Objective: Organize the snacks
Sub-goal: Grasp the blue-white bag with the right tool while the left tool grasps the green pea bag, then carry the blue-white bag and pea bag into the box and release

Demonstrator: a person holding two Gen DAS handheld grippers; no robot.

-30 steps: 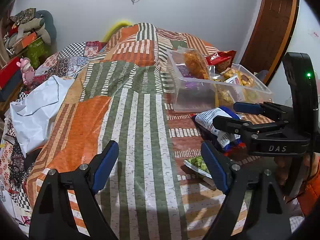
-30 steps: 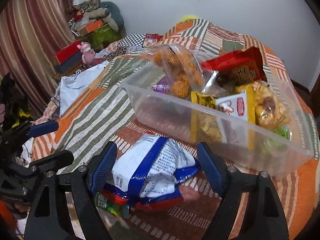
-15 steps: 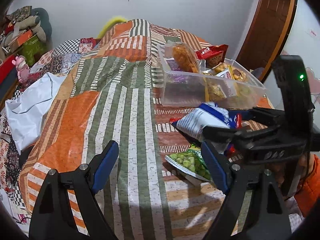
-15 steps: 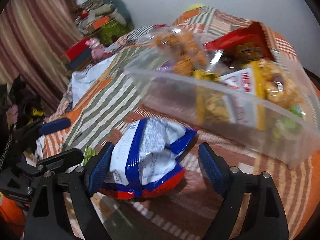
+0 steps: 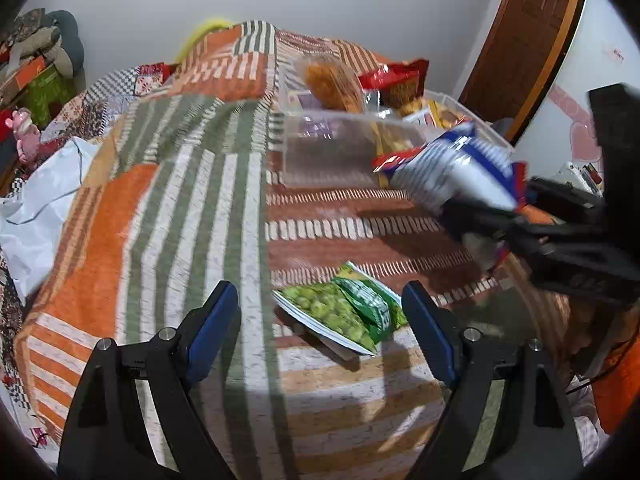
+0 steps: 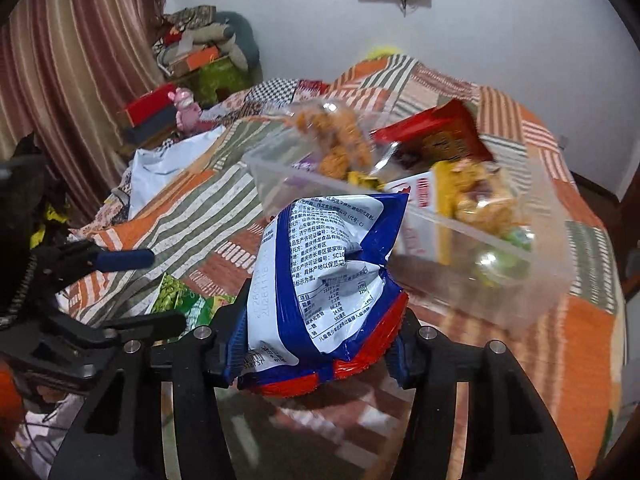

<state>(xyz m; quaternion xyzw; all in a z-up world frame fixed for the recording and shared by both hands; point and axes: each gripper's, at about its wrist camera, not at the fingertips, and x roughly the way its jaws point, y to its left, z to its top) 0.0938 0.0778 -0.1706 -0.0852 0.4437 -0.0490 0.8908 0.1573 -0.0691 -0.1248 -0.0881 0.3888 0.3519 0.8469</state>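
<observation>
My right gripper (image 6: pixel 312 344) is shut on a blue, white and red snack bag (image 6: pixel 324 292) and holds it lifted above the bed, just in front of a clear plastic bin (image 6: pixel 500 280) with several snack packs in it. The bag (image 5: pixel 452 172) and the bin (image 5: pixel 332 148) also show in the left wrist view, at the right. My left gripper (image 5: pixel 320 320) is open and empty, low over the bed. A green pea snack pack (image 5: pixel 344 312) lies flat on the bedspread between its fingers.
The bed has an orange, green and white patchwork cover (image 5: pixel 180 208). A white plastic sheet (image 5: pixel 36 200) lies at its left edge. Piled clothes and boxes (image 6: pixel 200 60) stand against the far wall. A brown door (image 5: pixel 528 40) is at the right.
My right gripper has closed on the blue and white bag and lifted it off the bed toward the bin. The green pack it lay on is now uncovered. My left gripper has moved toward that pack.
</observation>
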